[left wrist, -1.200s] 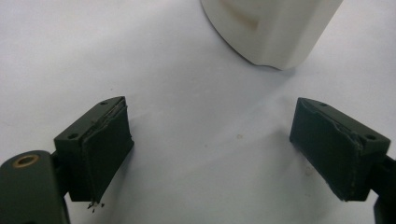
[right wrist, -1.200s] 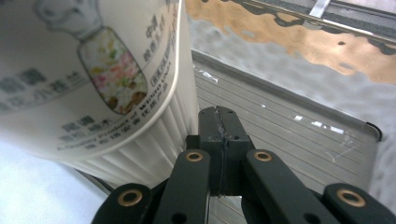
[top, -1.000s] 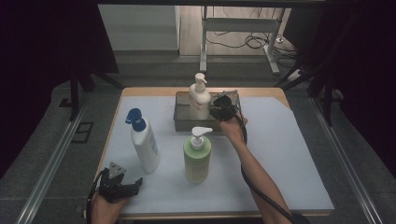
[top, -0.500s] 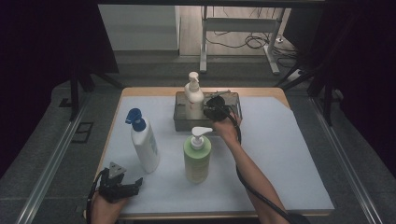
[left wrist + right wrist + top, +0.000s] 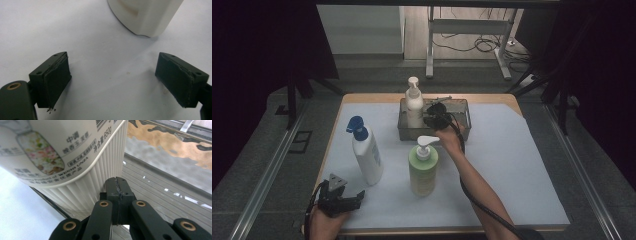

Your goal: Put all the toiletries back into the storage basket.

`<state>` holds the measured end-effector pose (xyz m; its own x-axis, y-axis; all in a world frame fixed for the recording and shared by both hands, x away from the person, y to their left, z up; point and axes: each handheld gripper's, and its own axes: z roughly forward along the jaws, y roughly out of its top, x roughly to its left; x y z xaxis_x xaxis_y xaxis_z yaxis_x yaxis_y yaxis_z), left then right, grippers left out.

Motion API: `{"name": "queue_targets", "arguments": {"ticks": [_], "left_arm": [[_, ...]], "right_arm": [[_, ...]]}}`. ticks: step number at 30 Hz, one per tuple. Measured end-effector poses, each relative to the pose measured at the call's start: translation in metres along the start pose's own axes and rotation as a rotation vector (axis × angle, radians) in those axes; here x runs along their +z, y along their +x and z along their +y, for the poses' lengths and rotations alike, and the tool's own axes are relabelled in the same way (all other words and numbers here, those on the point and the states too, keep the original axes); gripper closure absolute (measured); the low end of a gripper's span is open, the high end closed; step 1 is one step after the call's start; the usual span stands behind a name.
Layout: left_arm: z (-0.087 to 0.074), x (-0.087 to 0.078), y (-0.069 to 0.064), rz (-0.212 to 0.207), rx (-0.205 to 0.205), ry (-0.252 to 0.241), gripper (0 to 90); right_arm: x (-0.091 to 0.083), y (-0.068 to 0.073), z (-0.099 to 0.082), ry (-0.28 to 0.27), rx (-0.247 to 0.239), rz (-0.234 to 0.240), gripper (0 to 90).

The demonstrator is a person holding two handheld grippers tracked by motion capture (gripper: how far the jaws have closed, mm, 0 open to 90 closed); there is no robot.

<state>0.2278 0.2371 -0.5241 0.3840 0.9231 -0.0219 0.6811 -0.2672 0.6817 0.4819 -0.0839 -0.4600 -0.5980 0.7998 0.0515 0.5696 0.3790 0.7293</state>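
A cream pump bottle [image 5: 414, 102] stands upright at the left end of a grey metal tray [image 5: 460, 129] at the back of the table. My right gripper [image 5: 432, 119] is inside the tray, just right of the bottle. In the right gripper view its jaws [image 5: 117, 185] are shut against each other with nothing between them, and the bottle's ribbed side [image 5: 62, 152] lies against their left. My left gripper [image 5: 357, 199] rests low at the table's front left, open and empty [image 5: 120, 80], and the base of a white bottle [image 5: 145, 15] is just ahead of it.
The white bottle with a blue pump [image 5: 366, 152] stands at the left of the white mat. A green pump bottle [image 5: 423, 167] stands mid-table, close to the person's right forearm. The tray's ribbed floor [image 5: 160, 192] lies bare to the right of the cream bottle.
The cream bottle has shifted left inside the tray, and my right gripper has moved left along with it. The left gripper has stayed put.
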Motion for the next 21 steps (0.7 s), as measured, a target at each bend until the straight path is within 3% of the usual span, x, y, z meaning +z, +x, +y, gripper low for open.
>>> {"name": "queue_targets", "arguments": {"ticks": [21], "left_arm": [[0.0,0.0,0.0,0.0,0.0,0.0,12.3]], "right_arm": [[0.01,0.014,0.004,0.001,-0.015,0.043,89.8]]}}
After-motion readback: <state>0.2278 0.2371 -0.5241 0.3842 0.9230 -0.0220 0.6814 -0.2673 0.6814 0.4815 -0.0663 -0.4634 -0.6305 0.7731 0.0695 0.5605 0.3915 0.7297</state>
